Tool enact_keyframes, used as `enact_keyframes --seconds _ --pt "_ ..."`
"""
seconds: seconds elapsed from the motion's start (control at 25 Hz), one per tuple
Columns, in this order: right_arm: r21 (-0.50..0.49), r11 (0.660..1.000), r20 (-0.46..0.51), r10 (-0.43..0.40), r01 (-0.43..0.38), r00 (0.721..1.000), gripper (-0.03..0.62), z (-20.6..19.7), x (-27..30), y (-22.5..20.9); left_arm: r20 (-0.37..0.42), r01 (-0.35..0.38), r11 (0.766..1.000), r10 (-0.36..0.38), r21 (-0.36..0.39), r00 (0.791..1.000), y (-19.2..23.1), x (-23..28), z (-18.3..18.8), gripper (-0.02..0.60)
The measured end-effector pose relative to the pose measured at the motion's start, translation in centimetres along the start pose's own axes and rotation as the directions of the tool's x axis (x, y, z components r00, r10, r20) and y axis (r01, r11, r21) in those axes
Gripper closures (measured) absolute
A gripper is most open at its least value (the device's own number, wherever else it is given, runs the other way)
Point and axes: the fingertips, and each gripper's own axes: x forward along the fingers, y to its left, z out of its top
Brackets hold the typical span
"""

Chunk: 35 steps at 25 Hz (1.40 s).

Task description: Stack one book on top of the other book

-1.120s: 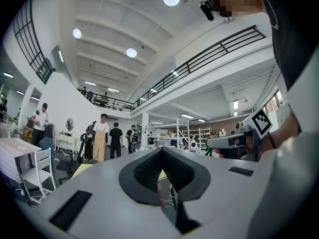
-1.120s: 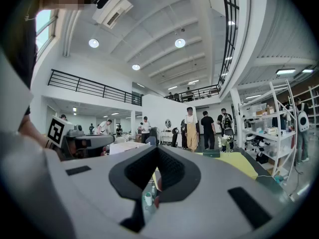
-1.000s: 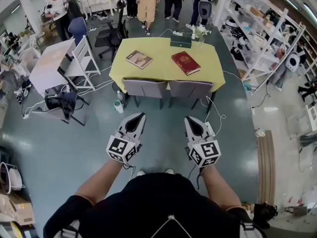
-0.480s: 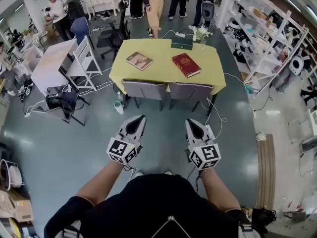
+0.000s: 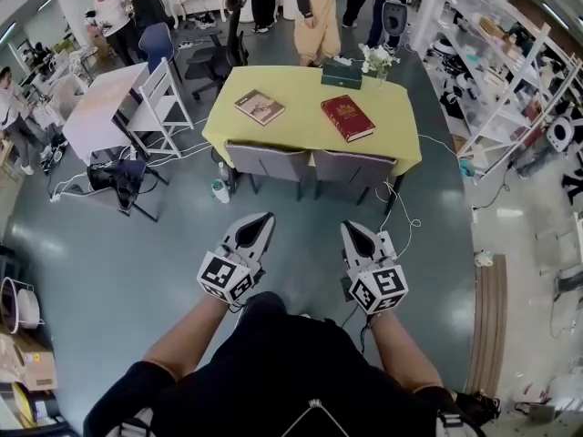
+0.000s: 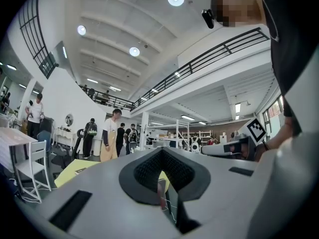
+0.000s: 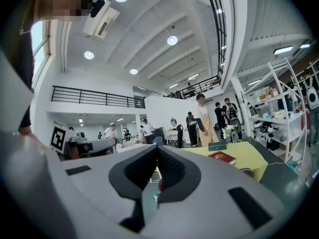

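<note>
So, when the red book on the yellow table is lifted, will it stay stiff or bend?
The red book looks thick and hardbound, so it probably stays stiff and feels heavy. It lies flat on the yellow tablecloth, so it should not roll or tip, though pushing may drag the cloth.

- Yellow table [image 5: 305, 127], cloth over the whole top.
- Tan book [image 5: 260, 107] lies flat toward the left edge.
- Red book [image 5: 347, 117] lies flat right of centre, apart from the tan one.
- Dark green box [image 5: 342, 74] sits at the far edge, with the flower vase [image 5: 376, 62] just beside it, toward the far right corner.
</note>
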Motion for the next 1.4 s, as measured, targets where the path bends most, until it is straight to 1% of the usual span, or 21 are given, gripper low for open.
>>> enact_keyframes --seconds 0.2,0.32,0.52,0.72,0.92,1.12,1.4 --pt "-0.004 1.000 -0.023 0.012 -0.012 1.000 0.580 -0.5 0.6 -1.8 0.011 -0.041 0.999 0.041 -0.014 0.999 0.5 1.3 -0.4 0.572" --pt "0.009 1.000 -0.035 0.012 -0.012 0.999 0.580 -1.1 1.5 -2.9 -0.005 -0.063 0.998 0.063 -0.030 0.998 1.4 2.2 -1.2 0.574" --pt "0.007 1.000 -0.032 0.007 -0.007 0.999 0.580 -0.8 4.3 -5.1 -0.022 -0.055 0.998 0.054 -0.036 0.998 3.6 5.1 -2.1 0.572" --pt "0.006 1.000 -0.050 -0.019 0.019 0.999 0.580 -0.8 7.7 -7.9 -0.026 -0.040 0.999 0.040 -0.024 0.999 6.5 9.2 -2.3 0.574" --pt "0.003 0.999 -0.053 -0.052 0.053 0.997 0.580 0.1 12.6 -11.1 -0.021 -0.025 0.999 0.025 -0.032 0.999 11.0 13.6 -1.9 0.574" --pt "0.000 0.997 -0.061 -0.081 0.081 0.995 0.580 1.3 19.0 -13.9 -0.032 0.003 0.999 -0.004 -0.040 0.999 16.4 18.2 -1.5 0.574" --pt "0.047 0.990 -0.050 -0.130 0.133 0.990 0.580 3.3 27.7 -17.8 -0.035 0.043 0.997 -0.046 -0.070 0.998 24.3 25.1 -0.8 0.574"
